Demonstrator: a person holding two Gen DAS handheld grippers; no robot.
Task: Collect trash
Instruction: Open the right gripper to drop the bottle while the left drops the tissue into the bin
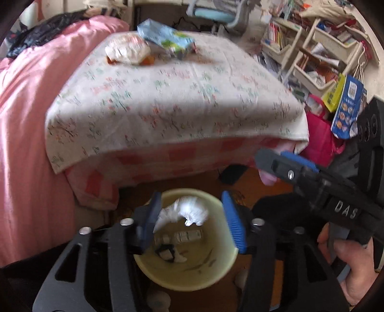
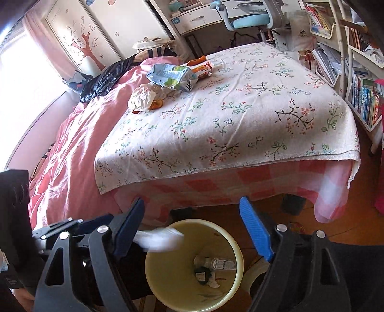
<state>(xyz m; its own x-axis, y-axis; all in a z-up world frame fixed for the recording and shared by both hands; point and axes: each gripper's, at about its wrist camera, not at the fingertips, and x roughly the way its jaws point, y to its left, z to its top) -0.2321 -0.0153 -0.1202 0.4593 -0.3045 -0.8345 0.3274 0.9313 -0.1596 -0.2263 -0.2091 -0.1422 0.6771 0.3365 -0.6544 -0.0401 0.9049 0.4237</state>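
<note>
A pale yellow trash bin (image 1: 216, 276) (image 2: 237, 254) stands on the floor by the bed's foot, with a plastic bottle (image 2: 216, 264) and scraps inside. My left gripper (image 1: 192, 220) is open above the bin; a crumpled white tissue (image 1: 189, 212) (image 2: 160, 240) is in mid-air between its fingers, blurred, over the bin's mouth. My right gripper (image 2: 192, 230) is open and empty over the bin; it also shows in the left wrist view (image 1: 285, 165). On the bed's floral cloth (image 2: 240, 115) lie a crumpled white bag (image 2: 142, 97), a blue-green wrapper (image 2: 172, 76) and an orange-white wrapper (image 2: 201, 67).
A pink duvet (image 2: 79, 148) covers the bed's left side, with a black bag (image 2: 105, 79) on it. Shelves of books (image 2: 364, 100) stand at the right, a blue desk chair (image 2: 252, 19) behind the bed. Hanging paper bags (image 1: 345, 105) show at the right.
</note>
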